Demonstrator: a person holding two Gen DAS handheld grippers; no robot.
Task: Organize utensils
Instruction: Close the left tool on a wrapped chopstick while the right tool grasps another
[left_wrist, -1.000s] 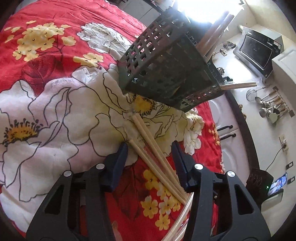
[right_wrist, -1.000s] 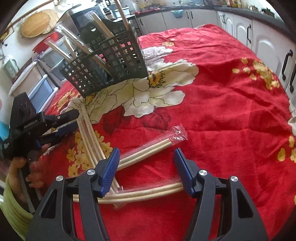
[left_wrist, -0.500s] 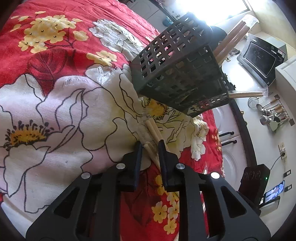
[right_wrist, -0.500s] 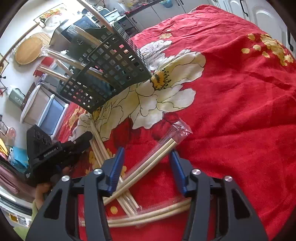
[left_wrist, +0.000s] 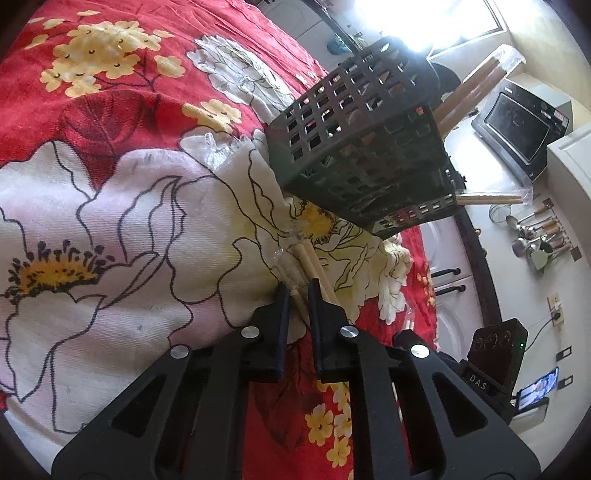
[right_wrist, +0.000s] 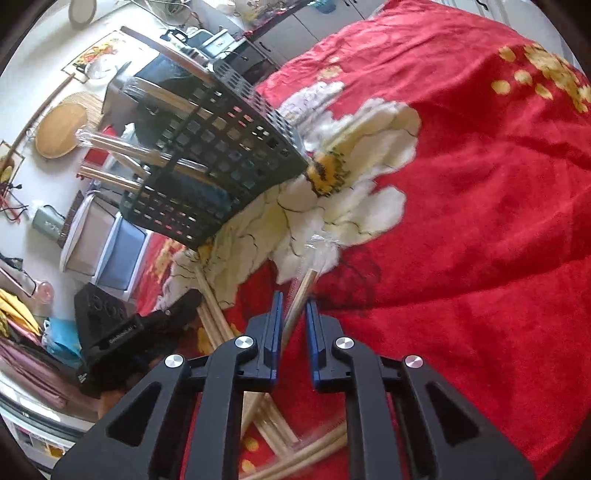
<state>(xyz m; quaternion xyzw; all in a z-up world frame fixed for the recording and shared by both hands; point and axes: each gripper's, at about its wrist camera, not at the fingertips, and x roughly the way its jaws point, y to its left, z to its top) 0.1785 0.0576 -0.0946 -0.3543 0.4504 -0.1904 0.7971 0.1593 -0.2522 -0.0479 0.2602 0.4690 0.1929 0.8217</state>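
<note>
A black lattice basket (left_wrist: 362, 155) stands tilted on the red flowered cloth and holds several wrapped chopstick pairs (left_wrist: 476, 92). My left gripper (left_wrist: 298, 286) has its jaws tight on a plastic-wrapped chopstick pair (left_wrist: 308, 258) lying just in front of the basket. In the right wrist view, the basket (right_wrist: 229, 162) is at upper left. My right gripper (right_wrist: 294, 297) is closing its blue pads on another wrapped pair (right_wrist: 308, 280), which runs between them and touches them. The left gripper (right_wrist: 186, 301) shows at the left, low over its own chopsticks (right_wrist: 210, 321).
More wrapped chopsticks (right_wrist: 317, 452) lie crossed under my right gripper near the cloth's front. The red cloth (right_wrist: 461, 221) stretches bare to the right. A microwave (left_wrist: 517, 125), hanging ladles (left_wrist: 535, 236) and white cupboards (left_wrist: 450, 291) lie beyond the table edge.
Both grippers went from wide open to closed, each around a wrapped chopstick pair. The right gripper rolled and moved forward over its pair toward the basket.
</note>
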